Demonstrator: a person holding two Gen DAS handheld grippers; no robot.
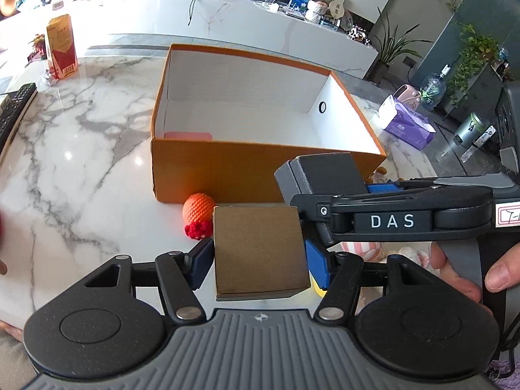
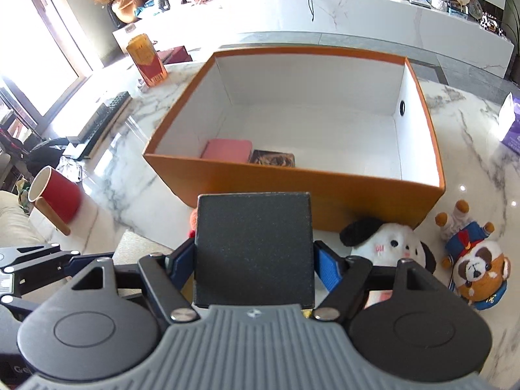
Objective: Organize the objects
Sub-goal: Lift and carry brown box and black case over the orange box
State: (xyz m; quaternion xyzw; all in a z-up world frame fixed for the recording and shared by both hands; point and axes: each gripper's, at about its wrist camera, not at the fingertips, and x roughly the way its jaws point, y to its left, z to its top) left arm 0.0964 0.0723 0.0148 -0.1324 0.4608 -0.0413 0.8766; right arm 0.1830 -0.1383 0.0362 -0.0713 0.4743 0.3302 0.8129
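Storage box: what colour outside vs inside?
Storage box: orange outside, white inside; clearest in the right wrist view.

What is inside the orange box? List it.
Inside the orange box: a pink case and a dark patterned box beside it. The near wall covers their front edges.

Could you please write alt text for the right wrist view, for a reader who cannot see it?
The right gripper holds a black box in front of an open orange box on a marble table. Two plush toys lie to its right.
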